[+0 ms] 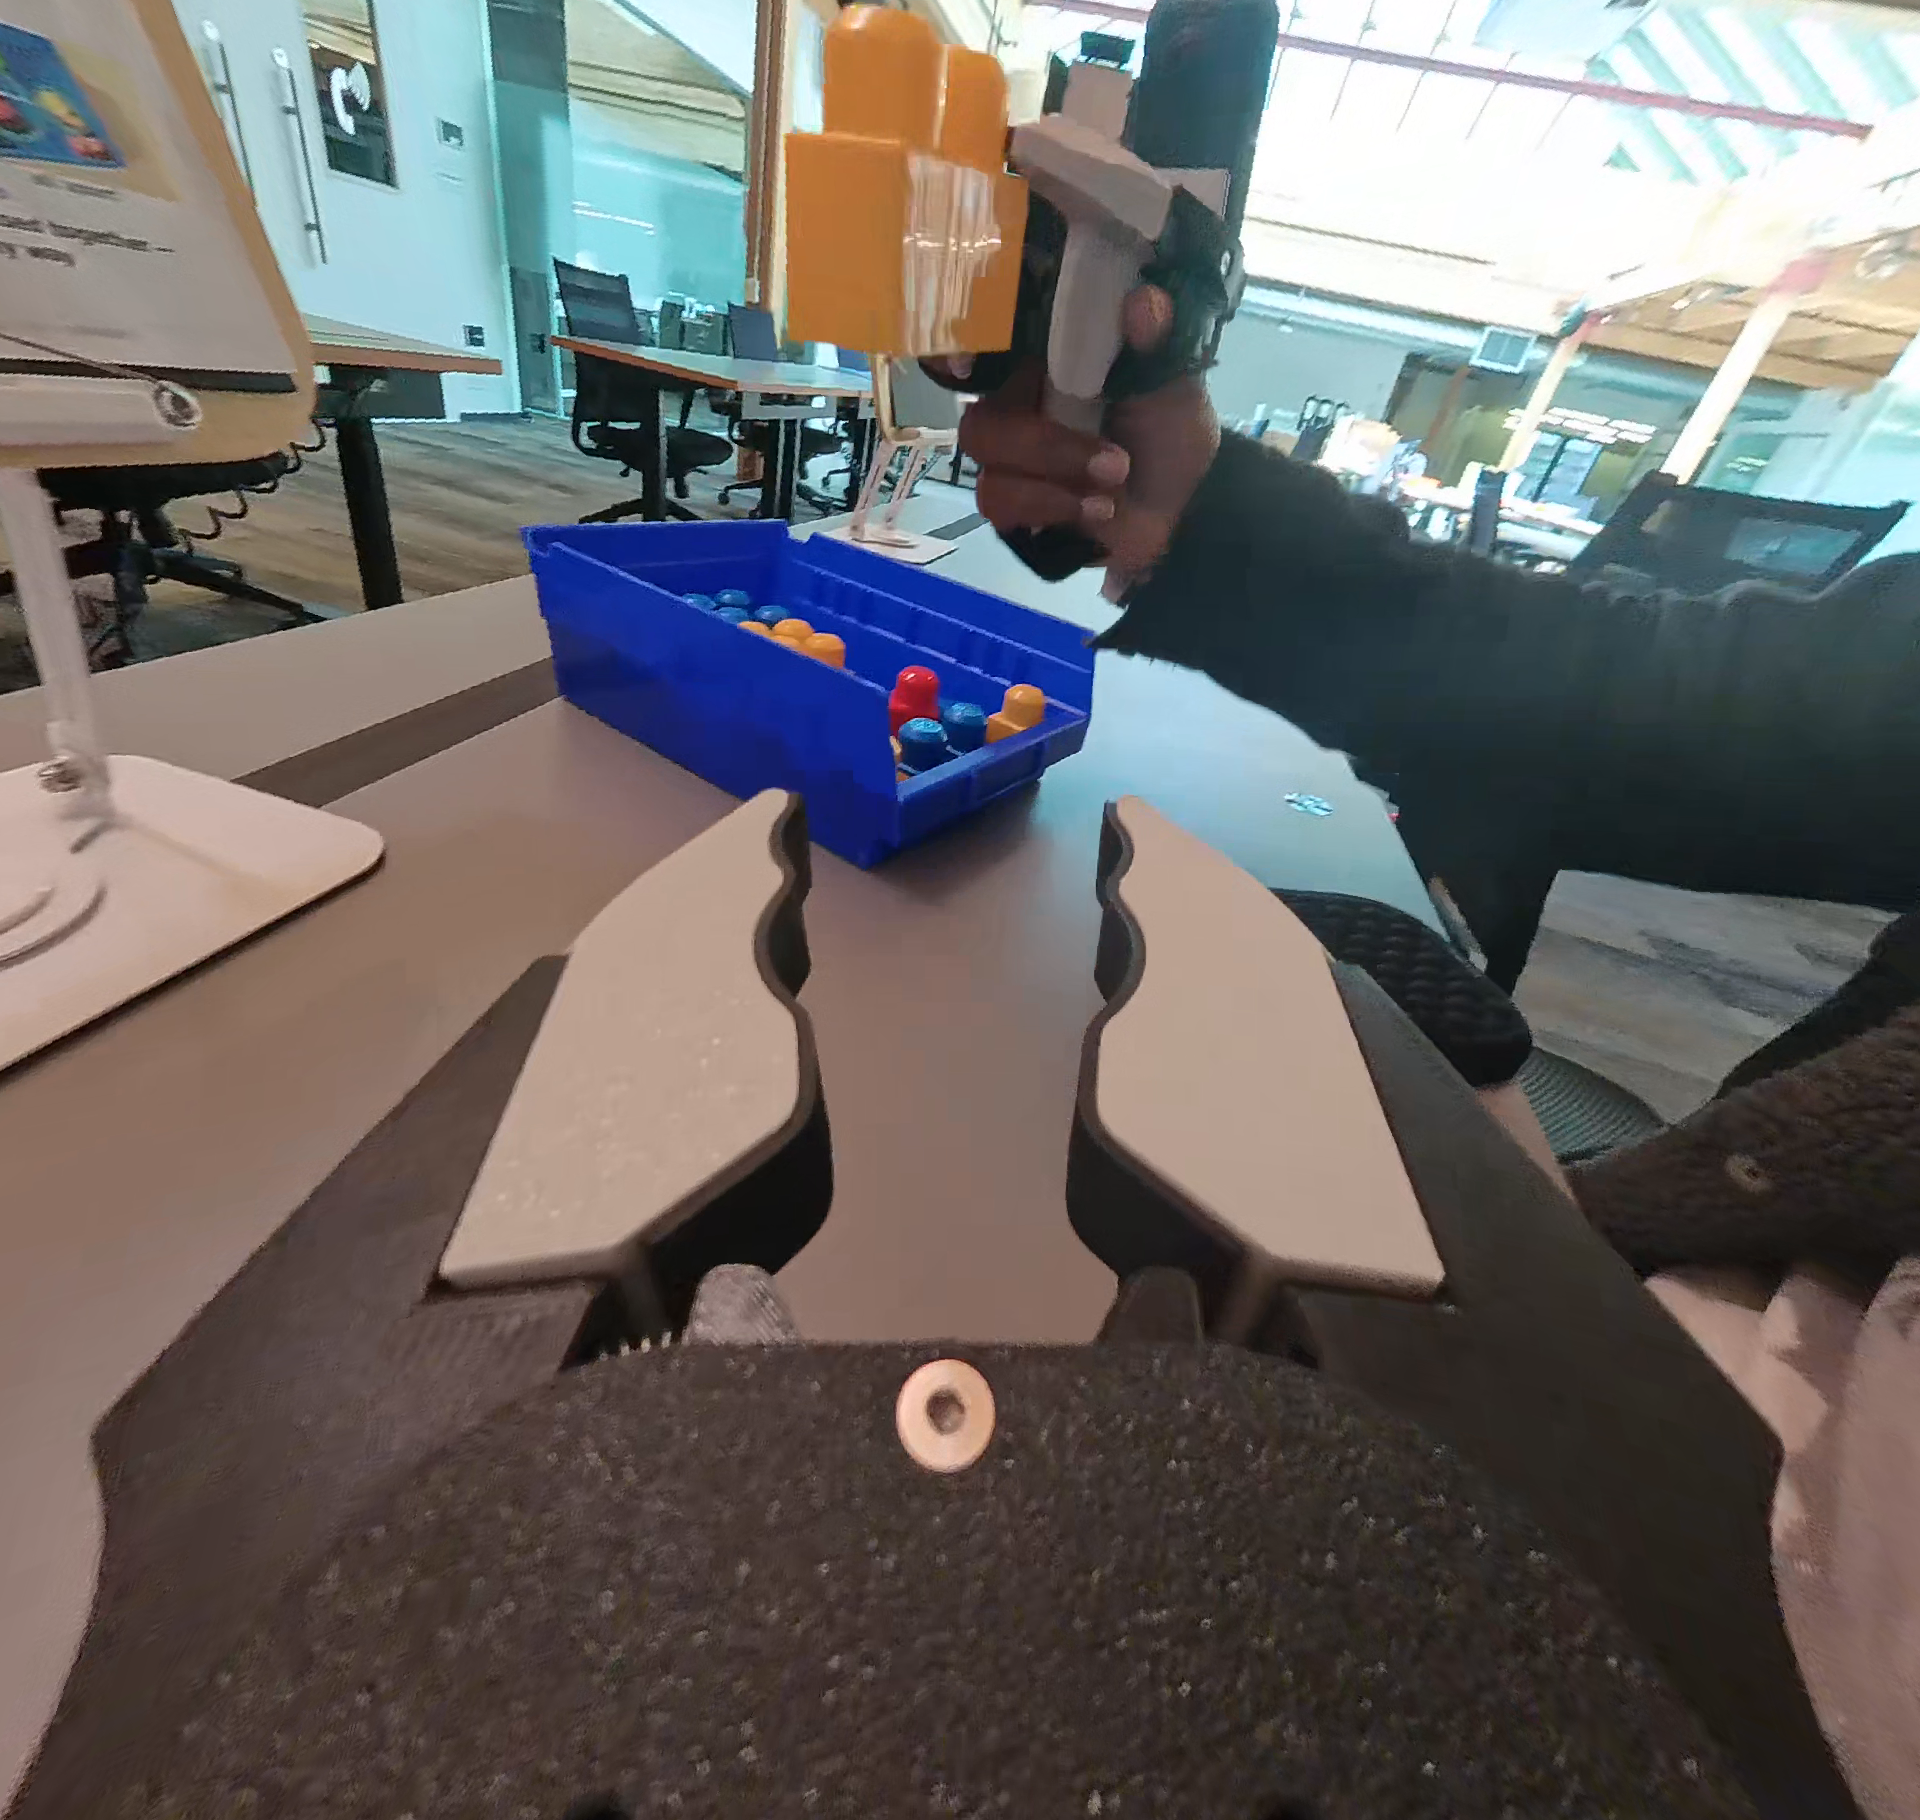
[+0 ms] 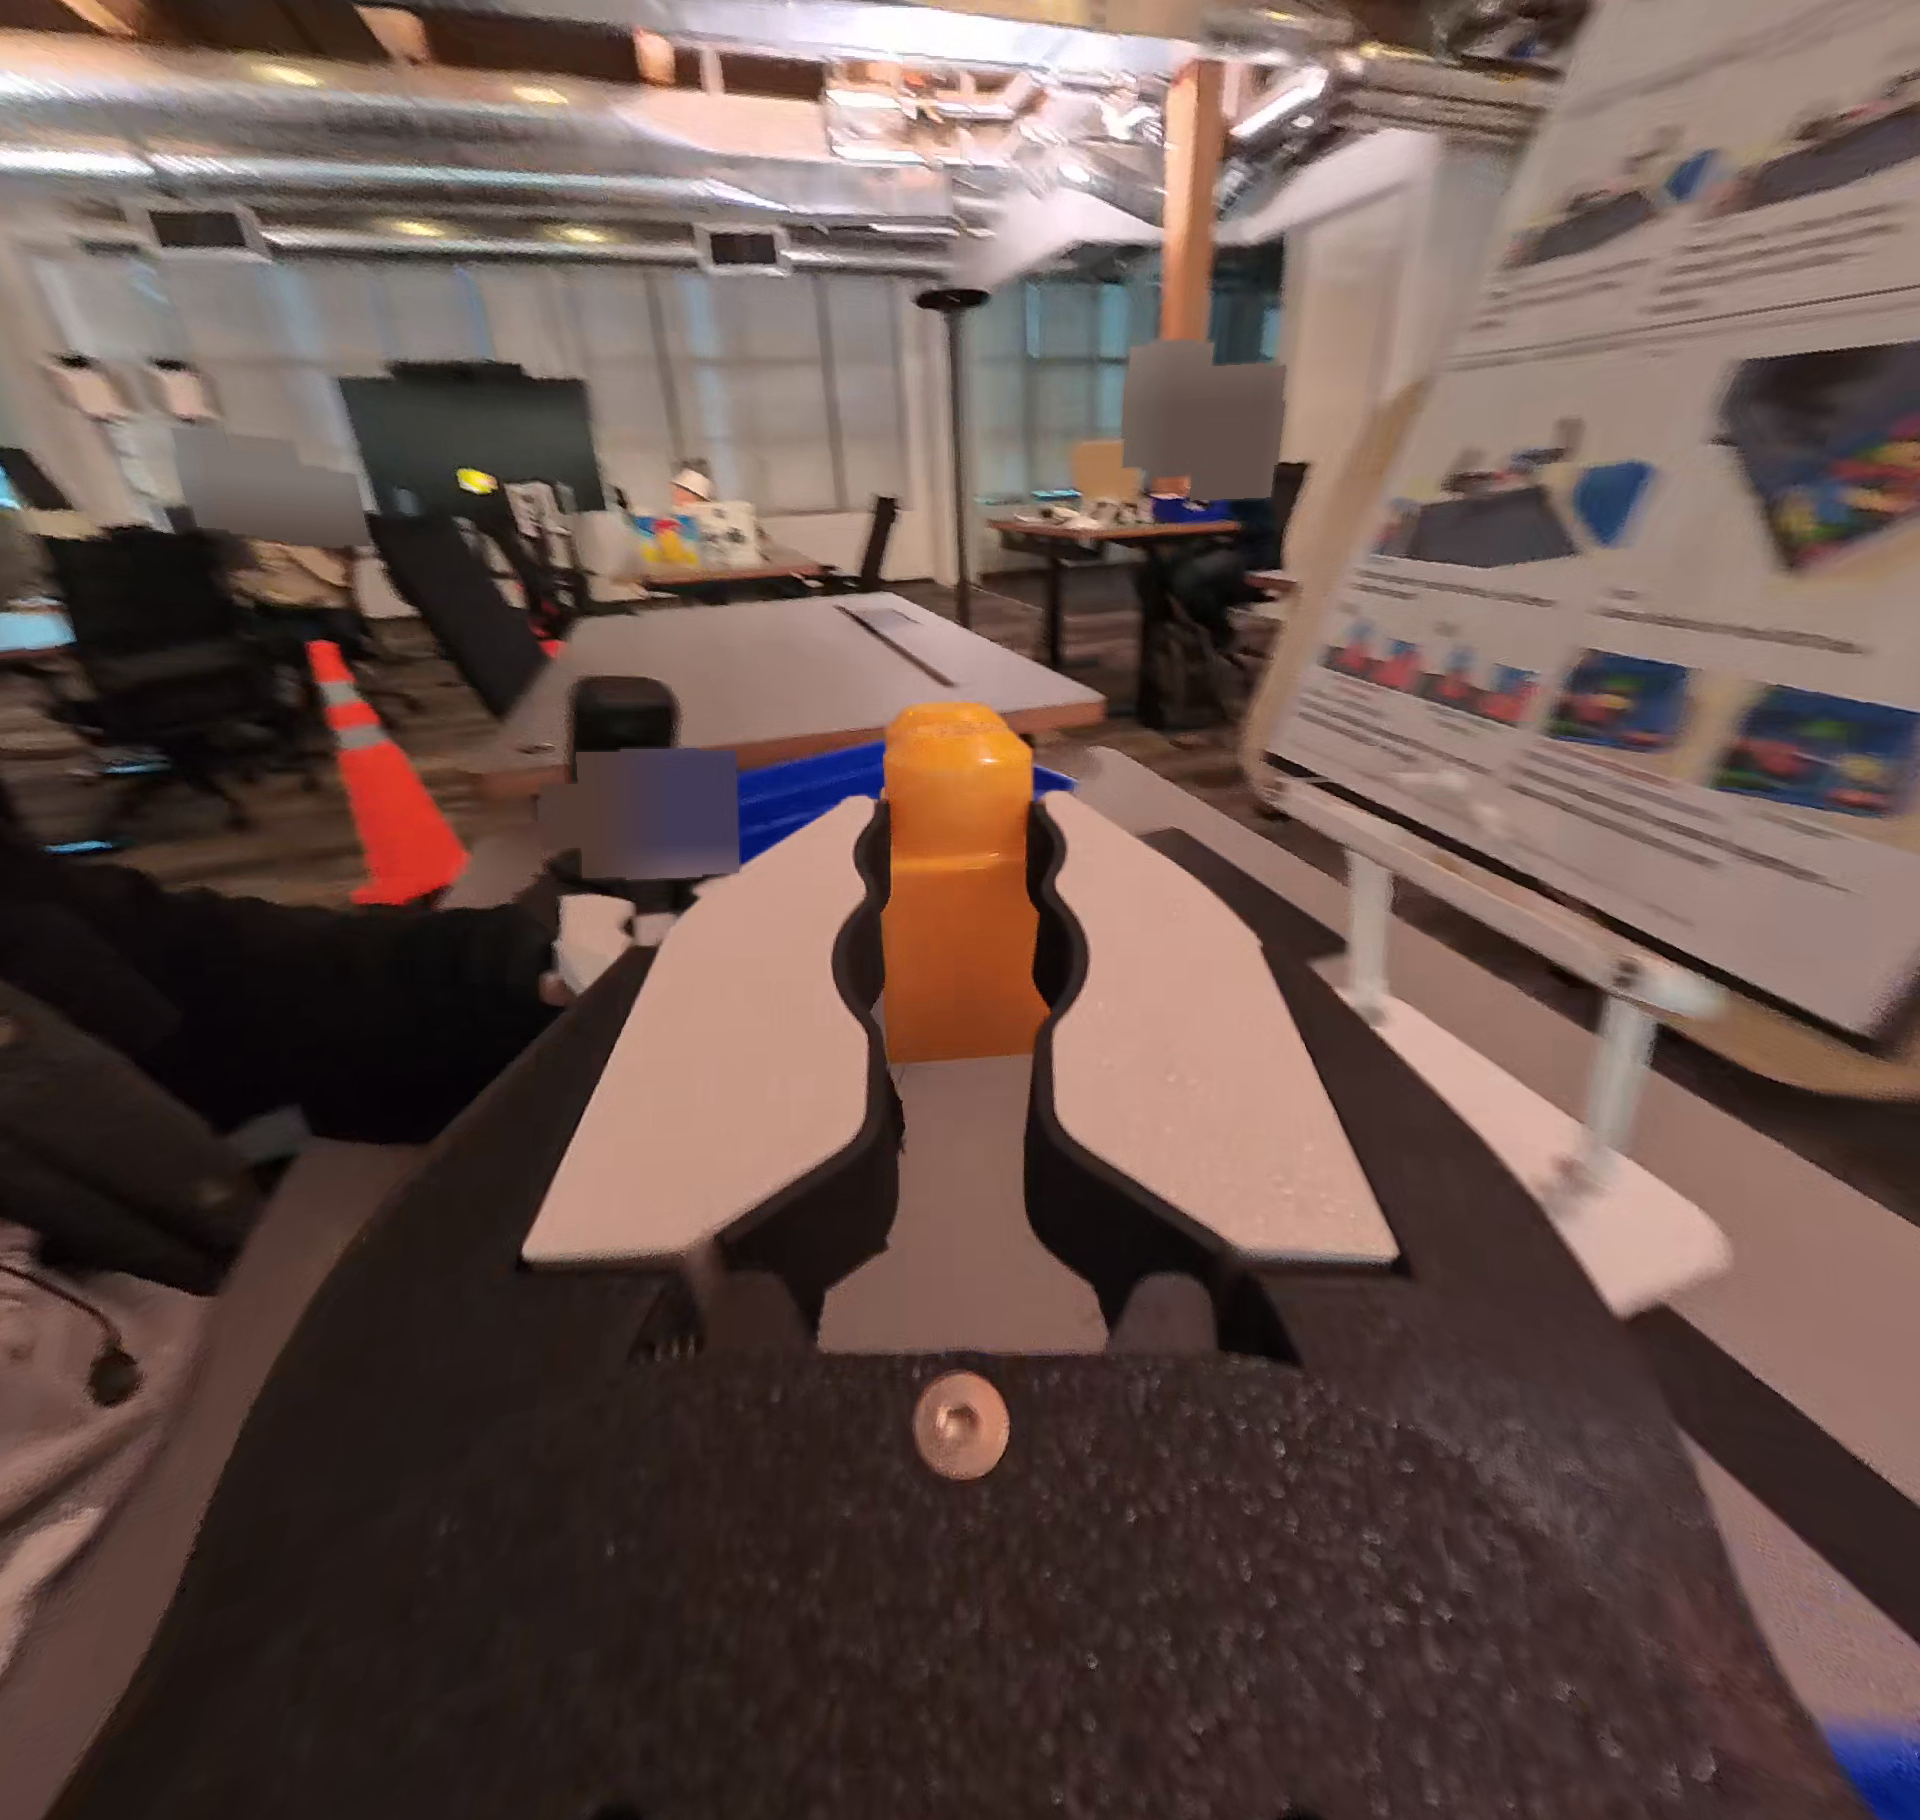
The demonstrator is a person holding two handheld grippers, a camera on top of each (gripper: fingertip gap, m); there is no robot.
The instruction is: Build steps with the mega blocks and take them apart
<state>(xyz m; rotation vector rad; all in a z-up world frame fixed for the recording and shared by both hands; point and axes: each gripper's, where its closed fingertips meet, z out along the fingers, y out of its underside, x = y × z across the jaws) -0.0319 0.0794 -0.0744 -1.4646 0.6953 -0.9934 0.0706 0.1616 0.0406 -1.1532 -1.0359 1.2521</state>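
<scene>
My right gripper [image 2: 956,825] is shut on an orange mega block [image 2: 958,887], studs pointing away from the camera. In the left wrist view the same orange block [image 1: 894,222] hangs in that gripper [image 1: 1013,212], held high in the air above a blue bin [image 1: 821,690]. The bin stands on the grey table [image 1: 935,960] and holds several blue, orange and red blocks [image 1: 940,710]. My left gripper [image 1: 951,835] is open and empty, low over the table just in front of the bin's near corner.
A sign stand with a white base [image 1: 156,866] is at the left of the table; its instruction board [image 2: 1621,565] fills the right of the right wrist view. A person's dark sleeve [image 1: 1507,690] reaches across. An orange cone [image 2: 384,794], office chairs and desks lie beyond. Spacing between my two grippers at the tips: around 20 cm.
</scene>
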